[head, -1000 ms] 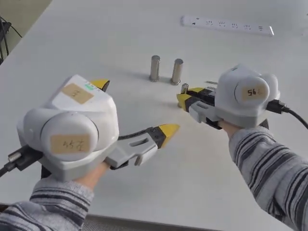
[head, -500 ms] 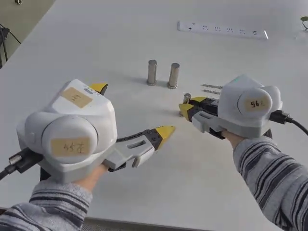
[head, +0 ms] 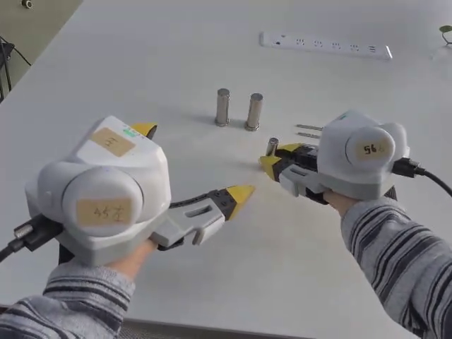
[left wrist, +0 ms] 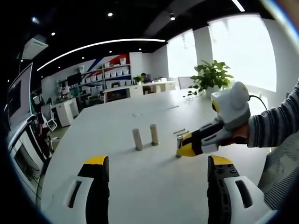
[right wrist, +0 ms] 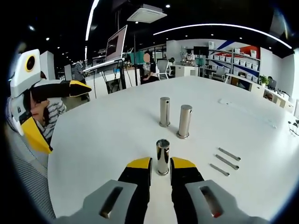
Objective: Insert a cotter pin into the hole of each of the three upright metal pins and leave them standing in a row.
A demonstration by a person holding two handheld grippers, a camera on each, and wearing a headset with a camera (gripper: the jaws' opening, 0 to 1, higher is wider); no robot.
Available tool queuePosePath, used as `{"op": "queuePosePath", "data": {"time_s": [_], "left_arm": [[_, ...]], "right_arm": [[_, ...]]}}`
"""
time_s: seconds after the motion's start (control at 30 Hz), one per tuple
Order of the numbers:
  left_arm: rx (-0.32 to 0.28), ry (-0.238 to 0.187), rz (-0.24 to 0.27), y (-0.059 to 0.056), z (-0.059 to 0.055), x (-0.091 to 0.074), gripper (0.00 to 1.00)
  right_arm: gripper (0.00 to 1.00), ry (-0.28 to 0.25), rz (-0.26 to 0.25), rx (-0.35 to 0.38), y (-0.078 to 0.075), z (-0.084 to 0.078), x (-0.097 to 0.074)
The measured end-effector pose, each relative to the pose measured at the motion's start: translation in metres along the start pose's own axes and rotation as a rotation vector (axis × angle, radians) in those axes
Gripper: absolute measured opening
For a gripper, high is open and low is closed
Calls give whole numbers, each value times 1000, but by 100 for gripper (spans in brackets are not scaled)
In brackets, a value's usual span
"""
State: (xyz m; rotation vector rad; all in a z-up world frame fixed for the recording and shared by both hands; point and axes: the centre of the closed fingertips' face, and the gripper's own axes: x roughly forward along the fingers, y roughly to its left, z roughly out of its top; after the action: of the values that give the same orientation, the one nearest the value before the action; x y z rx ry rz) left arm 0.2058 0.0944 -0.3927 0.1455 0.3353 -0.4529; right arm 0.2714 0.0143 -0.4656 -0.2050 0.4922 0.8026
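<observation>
Two upright metal pins point(head: 223, 107) point(head: 253, 111) stand side by side on the white table; they appear again in the right gripper view point(right wrist: 164, 112) point(right wrist: 184, 121). A third metal pin point(head: 272, 146) point(right wrist: 162, 157) stands upright nearer to me, pinched between the yellow tips of my right gripper point(head: 271, 157) point(right wrist: 161, 164). Three thin cotter pins point(right wrist: 227, 161) point(head: 308, 131) lie flat just right of it. My left gripper point(head: 192, 161) point(left wrist: 158, 161) hovers low at the near left, jaws spread wide and holding nothing. From its view the right gripper point(left wrist: 185, 145) holds the third pin point(left wrist: 179, 144).
A white power strip point(head: 325, 45) lies along the far side of the table point(head: 141, 63). The table's left edge drops off to the floor at the far left. Office desks and a plant stand in the background.
My right gripper has drawn the third pin a little nearer and rightward, away from the standing pair, uncovering the cotter pins. The left gripper has barely moved.
</observation>
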Motion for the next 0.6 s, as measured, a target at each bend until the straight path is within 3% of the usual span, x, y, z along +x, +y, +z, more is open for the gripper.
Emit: {"op": "queuePosePath", "data": {"time_s": [0.33, 0.6], "left_arm": [[-3, -8, -10, -2, 2, 0, 87], [3, -6, -20, -4, 2, 1, 90]], "right_arm": [[22, 17, 20, 2, -5, -3, -16], [24, 71, 23, -19, -27, -2, -32]]}}
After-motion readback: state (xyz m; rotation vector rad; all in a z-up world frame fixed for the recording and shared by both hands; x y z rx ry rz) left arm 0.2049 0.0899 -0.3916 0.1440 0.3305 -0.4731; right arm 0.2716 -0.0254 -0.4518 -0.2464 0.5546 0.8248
